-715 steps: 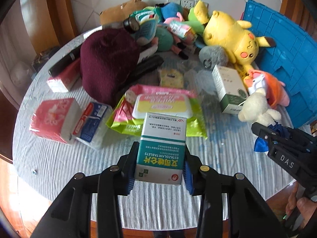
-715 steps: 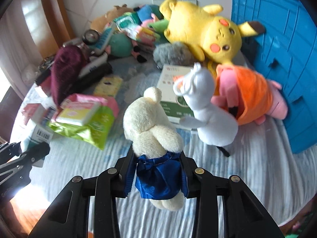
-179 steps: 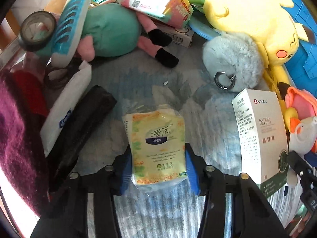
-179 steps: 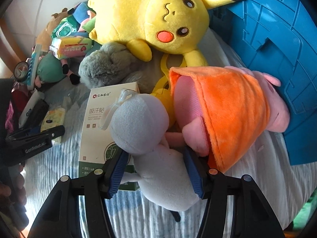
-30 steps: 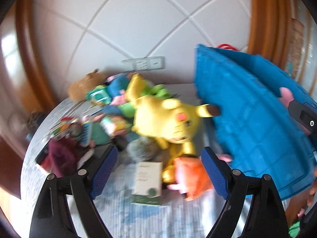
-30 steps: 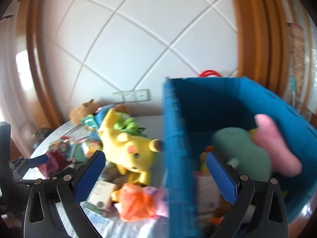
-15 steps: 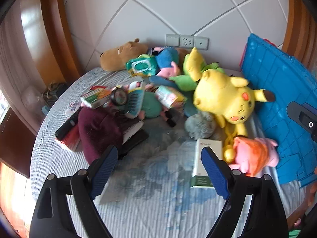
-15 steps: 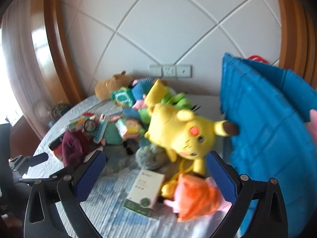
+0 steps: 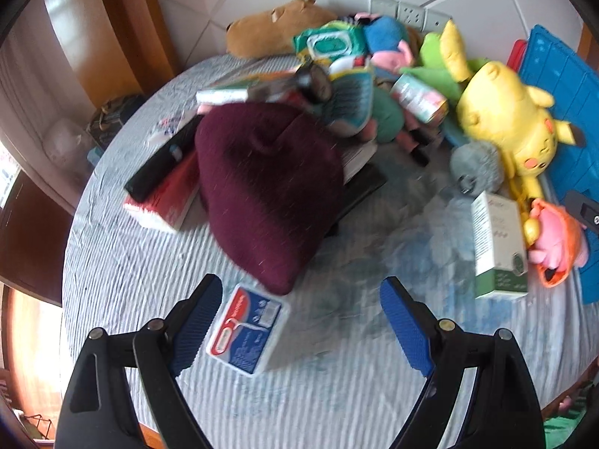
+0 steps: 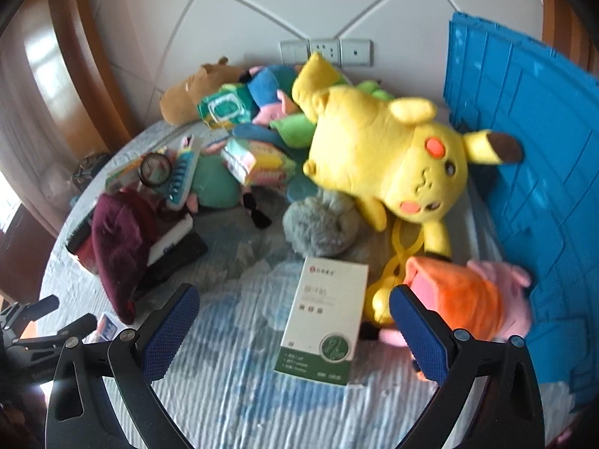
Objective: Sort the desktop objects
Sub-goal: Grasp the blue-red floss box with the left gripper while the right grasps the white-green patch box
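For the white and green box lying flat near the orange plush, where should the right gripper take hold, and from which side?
Grip the white and green box across its two long side edges, near the middle, coming down from above. It lies flat with its long axis pointing away from the right gripper, whose open fingers look wide enough. The edge toward the orange plush is crowded, so go carefully.

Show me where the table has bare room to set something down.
Bare cloth lies along the near edge of the table, between the blue-and-red pack and the white-and-green box. A smaller patch lies left of the maroon hat. Crowded: the back, around the yellow plush.
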A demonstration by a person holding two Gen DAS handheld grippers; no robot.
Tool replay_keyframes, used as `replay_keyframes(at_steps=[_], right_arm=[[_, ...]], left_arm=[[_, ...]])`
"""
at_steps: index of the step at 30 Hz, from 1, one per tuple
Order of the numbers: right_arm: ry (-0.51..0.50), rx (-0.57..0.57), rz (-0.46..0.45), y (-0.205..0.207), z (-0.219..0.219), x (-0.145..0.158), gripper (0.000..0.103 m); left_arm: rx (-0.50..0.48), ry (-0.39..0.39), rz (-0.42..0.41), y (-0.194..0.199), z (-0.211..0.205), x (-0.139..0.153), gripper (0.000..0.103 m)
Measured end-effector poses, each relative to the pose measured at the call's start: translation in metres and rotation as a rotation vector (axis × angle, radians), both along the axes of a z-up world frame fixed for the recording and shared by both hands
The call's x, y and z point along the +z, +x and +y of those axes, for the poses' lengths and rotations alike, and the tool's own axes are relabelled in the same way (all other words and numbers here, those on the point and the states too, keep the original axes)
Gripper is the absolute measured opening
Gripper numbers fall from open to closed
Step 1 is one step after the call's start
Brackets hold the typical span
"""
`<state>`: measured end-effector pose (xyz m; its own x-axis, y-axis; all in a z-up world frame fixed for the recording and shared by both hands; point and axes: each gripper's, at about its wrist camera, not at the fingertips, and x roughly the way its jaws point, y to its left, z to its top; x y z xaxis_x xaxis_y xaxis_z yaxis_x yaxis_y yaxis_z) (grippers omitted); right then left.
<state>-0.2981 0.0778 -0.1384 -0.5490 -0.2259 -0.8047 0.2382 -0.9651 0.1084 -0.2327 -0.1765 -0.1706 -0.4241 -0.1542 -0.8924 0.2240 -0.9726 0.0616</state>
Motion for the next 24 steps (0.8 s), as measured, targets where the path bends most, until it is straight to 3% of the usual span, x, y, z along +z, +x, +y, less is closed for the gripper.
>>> replay_keyframes(at_steps=[11,17,24], right_arm=[[0.077,-0.091,-0.150,-0.009,-0.007,-0.074,0.103],[0.108,-0.125,-0.197,-0.019,-0.011,-0.099,0.103],[0.134,-0.162,-0.241,-0.032,-0.009,-0.124,0.103]], left_arm=[[-0.008,0.034,-0.174,0.000,-0.047,-0.089,0.087],[-0.007,0.063,-0.203,0.000,-0.055,-0.110,0.087],[-0.014,0.103,-0.182,0.002,-0.057,-0.113,0.087]])
